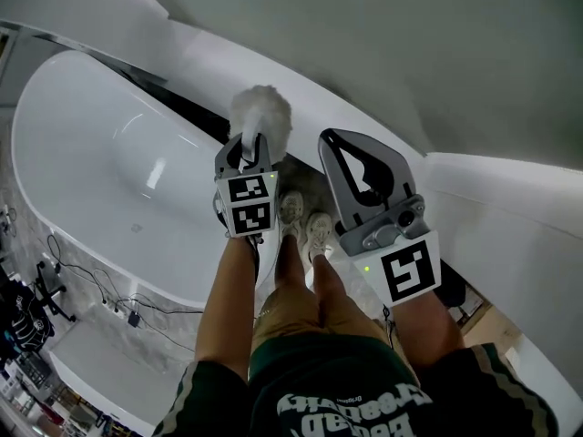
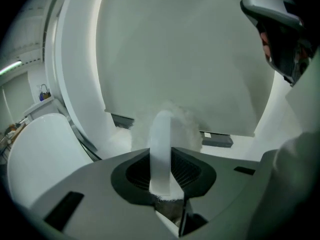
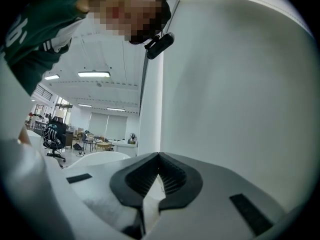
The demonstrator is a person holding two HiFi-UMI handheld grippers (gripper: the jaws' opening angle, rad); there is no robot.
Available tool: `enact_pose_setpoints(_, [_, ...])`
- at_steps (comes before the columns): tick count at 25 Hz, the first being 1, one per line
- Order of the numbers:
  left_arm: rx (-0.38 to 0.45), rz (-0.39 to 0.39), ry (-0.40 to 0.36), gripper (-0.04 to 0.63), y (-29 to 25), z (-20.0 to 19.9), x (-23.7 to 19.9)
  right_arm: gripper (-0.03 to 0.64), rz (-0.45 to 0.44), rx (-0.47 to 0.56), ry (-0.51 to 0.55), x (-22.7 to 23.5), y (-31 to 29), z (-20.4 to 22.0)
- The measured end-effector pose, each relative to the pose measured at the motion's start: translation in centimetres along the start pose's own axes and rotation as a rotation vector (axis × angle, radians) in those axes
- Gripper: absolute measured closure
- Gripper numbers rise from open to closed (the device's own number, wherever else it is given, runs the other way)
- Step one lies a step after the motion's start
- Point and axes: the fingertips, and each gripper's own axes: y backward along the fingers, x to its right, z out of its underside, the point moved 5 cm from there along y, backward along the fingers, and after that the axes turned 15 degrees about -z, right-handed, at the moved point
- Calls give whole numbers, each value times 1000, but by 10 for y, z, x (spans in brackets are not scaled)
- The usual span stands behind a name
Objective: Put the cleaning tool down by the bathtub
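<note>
Looking down past our own arms, we see the white bathtub filling the left of the head view, its curved rim running toward the sneakers on the mottled grey floor just beside it. The left gripper is clenched on the cleaning tool, a duster with a fluffy white head on a flat white handle. In the left gripper view that handle stands upright between the ribbed black pads, which press on it from both sides. The tool is held up in the air, not set down. Its fluffy head shows over the bathtub's outer edge, above the floor strip between the bathtub and the white wall panel (how high it hangs we cannot tell). The right gripper is on the far side of the sneakers from the bathtub, well apart from its rim. Its jaws meet at the tips with nothing between them, and they point up along the white wall. The marker cube on the left gripper faces the head camera.
</note>
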Motion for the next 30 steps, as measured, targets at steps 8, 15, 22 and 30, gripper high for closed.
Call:
enact_pose_setpoints(8, [-105, 13, -32, 499, -67, 22, -1, 601, 37, -27, -44, 13, -19, 30])
enact_pose_setpoints(15, [-179, 16, -91, 499, -106, 34, 3, 601, 49, -54, -66, 23, -22, 48])
enact_pose_setpoints(22, [-261, 21, -141, 499, -140, 42, 10, 601, 73, -71, -80, 37, -20, 54])
enact_pose_setpoints(30, [-301, 36, -176, 499, -161, 38, 17, 601, 72, -89, -109, 35, -27, 59])
